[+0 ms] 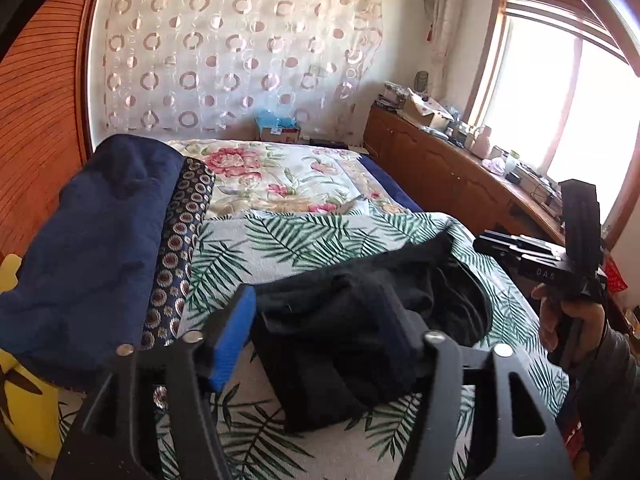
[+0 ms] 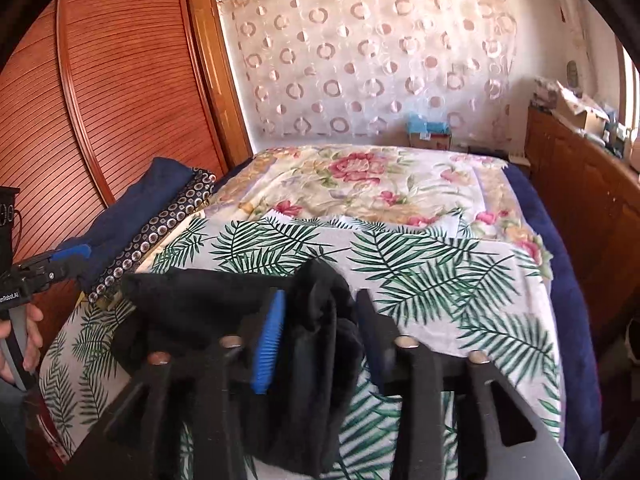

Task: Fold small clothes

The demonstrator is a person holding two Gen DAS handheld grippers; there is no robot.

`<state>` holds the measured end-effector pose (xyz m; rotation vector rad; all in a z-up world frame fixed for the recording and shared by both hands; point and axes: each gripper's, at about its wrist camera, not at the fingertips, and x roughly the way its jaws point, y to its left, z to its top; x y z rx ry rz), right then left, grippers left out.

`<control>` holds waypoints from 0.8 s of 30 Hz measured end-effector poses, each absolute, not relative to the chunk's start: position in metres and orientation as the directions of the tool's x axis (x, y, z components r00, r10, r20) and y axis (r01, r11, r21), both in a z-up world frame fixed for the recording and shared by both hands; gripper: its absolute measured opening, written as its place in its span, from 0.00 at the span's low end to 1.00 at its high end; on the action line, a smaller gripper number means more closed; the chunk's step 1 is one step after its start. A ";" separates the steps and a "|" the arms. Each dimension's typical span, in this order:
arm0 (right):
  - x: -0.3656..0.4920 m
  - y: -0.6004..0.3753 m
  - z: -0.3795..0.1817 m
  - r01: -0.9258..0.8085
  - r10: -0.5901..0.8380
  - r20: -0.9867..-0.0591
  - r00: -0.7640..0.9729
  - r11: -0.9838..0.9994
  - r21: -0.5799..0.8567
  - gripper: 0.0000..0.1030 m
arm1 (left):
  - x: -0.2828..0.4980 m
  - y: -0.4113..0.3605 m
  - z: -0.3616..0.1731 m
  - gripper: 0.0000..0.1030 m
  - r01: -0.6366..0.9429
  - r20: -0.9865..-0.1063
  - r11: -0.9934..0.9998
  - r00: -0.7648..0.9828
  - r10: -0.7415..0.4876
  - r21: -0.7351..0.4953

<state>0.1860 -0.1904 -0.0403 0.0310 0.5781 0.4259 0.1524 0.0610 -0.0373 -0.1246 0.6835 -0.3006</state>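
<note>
A black garment (image 1: 360, 320) lies bunched on the palm-leaf bedsheet (image 1: 304, 236) near the bed's front edge. My left gripper (image 1: 316, 300) stands open around its left part; the blue pad (image 1: 234, 336) is clear of the cloth. In the right wrist view the same black garment (image 2: 192, 296) spreads to the left. A raised fold of it sits between the fingers of my right gripper (image 2: 320, 300), which look parted and not pressing. The left wrist view shows the right gripper (image 1: 520, 248) in a hand (image 1: 568, 320) at the right. The left gripper (image 2: 68, 258) appears at the far left.
A rolled navy blanket (image 1: 92, 248) and a circle-patterned cloth (image 1: 184, 240) lie along the bed's left side. A floral quilt (image 1: 280, 176) covers the far half. A cluttered wooden cabinet (image 1: 440, 168) runs along the right under a window; louvred wardrobe doors (image 2: 100, 100) stand left.
</note>
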 end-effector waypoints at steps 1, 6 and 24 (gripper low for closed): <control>0.181 -0.191 -0.041 -0.396 0.403 -0.524 0.750 0.909 0.132 0.45 | 0.150 0.061 -0.040 0.70 0.240 -0.607 0.948 0.729 -0.318 -0.208; 0.164 -0.178 -0.057 -0.447 0.376 -0.589 0.716 0.894 0.027 0.46 | 0.144 0.054 -0.068 0.73 0.242 -0.669 0.955 0.684 -0.293 -0.171; 0.247 -0.152 -0.051 -0.433 0.357 -0.656 0.665 0.900 0.050 0.04 | 0.204 0.047 -0.088 0.73 0.178 -0.726 0.982 0.667 -0.165 -0.060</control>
